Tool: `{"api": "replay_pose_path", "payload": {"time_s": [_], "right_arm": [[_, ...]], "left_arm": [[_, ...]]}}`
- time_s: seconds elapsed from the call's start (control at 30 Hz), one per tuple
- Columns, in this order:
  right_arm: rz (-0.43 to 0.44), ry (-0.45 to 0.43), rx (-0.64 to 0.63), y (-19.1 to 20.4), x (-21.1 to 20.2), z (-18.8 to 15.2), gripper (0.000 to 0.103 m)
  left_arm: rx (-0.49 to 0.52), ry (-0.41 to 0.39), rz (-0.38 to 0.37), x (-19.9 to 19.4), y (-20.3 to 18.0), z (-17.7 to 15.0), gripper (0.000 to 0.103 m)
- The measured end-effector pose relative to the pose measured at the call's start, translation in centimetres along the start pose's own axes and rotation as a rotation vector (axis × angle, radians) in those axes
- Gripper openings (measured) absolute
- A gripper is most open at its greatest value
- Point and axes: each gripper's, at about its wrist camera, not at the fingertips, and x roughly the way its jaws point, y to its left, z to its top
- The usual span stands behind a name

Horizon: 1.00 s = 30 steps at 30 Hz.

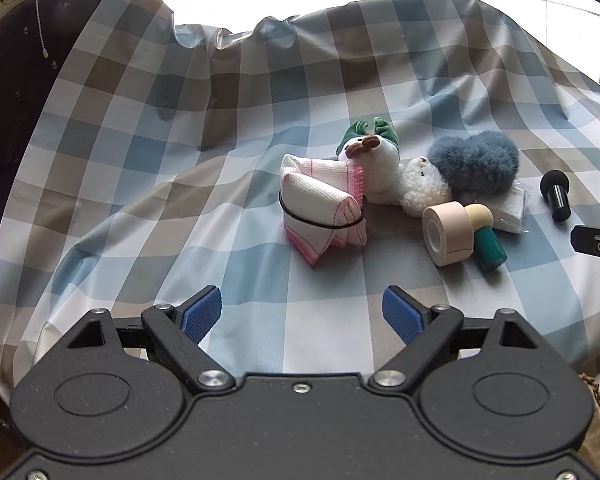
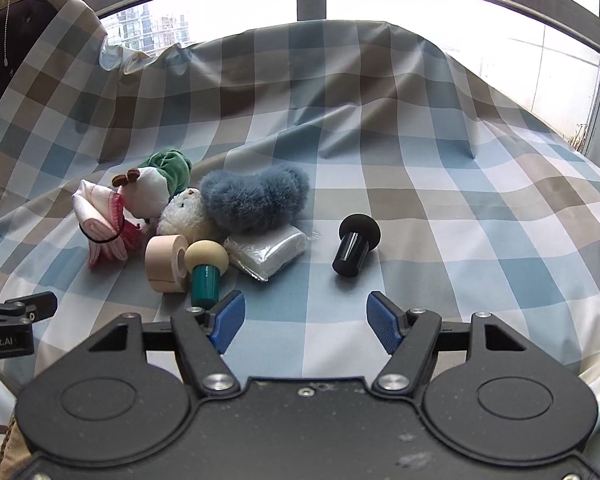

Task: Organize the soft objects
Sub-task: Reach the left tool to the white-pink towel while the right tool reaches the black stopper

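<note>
The fluffy white toy [image 1: 422,188] is half buried between the green-capped plush [image 1: 374,160] and the blue fuzzy pouf [image 1: 474,160], and the wrapped tissue pack [image 2: 266,254] is tucked partly under that pouf, so neither shows whole. The left gripper [image 1: 302,314] hangs with its jaws apart and empty, the banded cloth bundle [image 1: 322,210] lying just ahead of them on the checked cloth [image 1: 260,120]. The right gripper [image 2: 305,322] is likewise spread and empty, the teal-stemmed mushroom peg [image 2: 206,270] near its left finger, the black mushroom peg [image 2: 354,244] ahead and the tape roll [image 2: 166,262] further left.
</note>
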Motion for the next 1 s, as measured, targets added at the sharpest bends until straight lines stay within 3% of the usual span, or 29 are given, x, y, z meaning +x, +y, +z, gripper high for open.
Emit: {"api": "replay_pose_path", "payload": {"time_s": [0.13,0.53,0.83,1.0], "right_arm": [[-0.016,-0.015,0.022,-0.3,2.4,0.9,0.067],[-0.027,-0.039,0.094,-0.8,7.2,1.5,0.069],[-0.035,-0.031,0.164,-1.9,8.7,0.7,0.069],[-0.068,-0.053,0.167,-2.1,8.8,0.8,0.07]], "left_arm": [[0.006,-0.036,-0.012,2.2,0.0,1.5,0.092],[0.008,-0.132,0.002,6.2,-0.2,3.3,0.094],[0.042,-0.194,0.038,7.4,-1.3,4.0,0.096],[0.039,-0.189,0.029,9.3,-1.4,4.0,0.096]]}}
